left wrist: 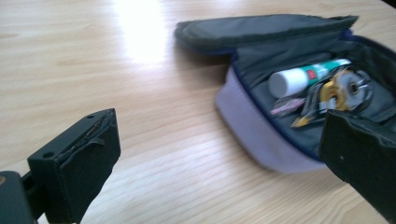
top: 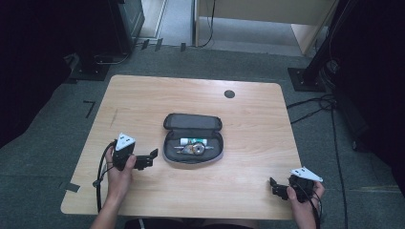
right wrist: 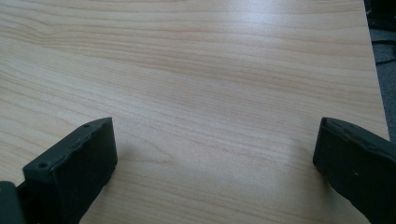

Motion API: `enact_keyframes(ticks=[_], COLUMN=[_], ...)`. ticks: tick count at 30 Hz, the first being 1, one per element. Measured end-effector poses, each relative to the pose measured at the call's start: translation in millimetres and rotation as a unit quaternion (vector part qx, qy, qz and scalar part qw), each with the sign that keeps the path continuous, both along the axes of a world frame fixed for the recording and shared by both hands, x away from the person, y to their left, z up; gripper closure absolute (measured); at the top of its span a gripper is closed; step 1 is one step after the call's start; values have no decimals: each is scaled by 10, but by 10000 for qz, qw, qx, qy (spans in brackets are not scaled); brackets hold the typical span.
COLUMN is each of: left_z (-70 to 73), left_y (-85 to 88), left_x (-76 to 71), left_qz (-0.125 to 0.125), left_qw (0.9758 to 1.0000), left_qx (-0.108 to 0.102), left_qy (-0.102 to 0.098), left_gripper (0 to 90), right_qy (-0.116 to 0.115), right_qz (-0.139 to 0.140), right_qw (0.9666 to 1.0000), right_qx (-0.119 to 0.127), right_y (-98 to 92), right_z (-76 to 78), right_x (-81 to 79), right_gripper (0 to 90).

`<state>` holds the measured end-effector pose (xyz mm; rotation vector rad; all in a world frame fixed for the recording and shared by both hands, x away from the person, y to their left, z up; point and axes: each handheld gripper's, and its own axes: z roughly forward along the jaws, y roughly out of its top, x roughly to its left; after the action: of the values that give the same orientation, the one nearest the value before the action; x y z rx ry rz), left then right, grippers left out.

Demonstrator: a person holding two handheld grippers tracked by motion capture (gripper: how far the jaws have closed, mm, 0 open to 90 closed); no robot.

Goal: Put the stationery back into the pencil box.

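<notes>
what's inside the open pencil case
The pencil case holds a white tube with a green label, a round gold and silver metal piece and something pinkish. Anything beneath them, or under the near wall, is hidden.

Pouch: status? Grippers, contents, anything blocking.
Left gripper open, beside pouch, empty. Right gripper open, empty, near table corner. Pouch unzipped, lid back; tube and small metal bits inside. Nothing in the way.
</notes>
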<state>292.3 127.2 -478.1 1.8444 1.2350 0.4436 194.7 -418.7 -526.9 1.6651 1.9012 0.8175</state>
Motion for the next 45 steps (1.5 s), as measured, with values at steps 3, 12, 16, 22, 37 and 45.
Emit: enact_keyframes(ticks=[3, 12, 16, 22, 37, 45], left_z=[-43, -157, -199, -266, -332, -394], left_y=[95, 380, 481, 599, 870, 879], left_x=[-26, -103, -139, -190, -335, -373], left_qz=[91, 362, 429, 476, 722, 762], left_qw=[9999, 9991, 9985, 9979, 9938, 9889], left_qx=[45, 150, 280, 374, 758, 1193], left_qy=[36, 144, 167, 245, 369, 444], left_gripper=[0, 0, 0, 0, 0, 0], right_qy=[0, 1, 1, 1, 2, 1], right_qz=[-1, -2, -1, -2, -2, -3], right_qw=[10000, 10000, 10000, 10000, 10000, 10000], right_qx=[1, 1, 0, 1, 1, 0], right_y=[0, 0, 0, 0, 0, 0], right_z=[0, 0, 0, 0, 0, 0], right_x=[0, 0, 0, 0, 0, 0], right_gripper=[0, 0, 0, 0, 0, 0])
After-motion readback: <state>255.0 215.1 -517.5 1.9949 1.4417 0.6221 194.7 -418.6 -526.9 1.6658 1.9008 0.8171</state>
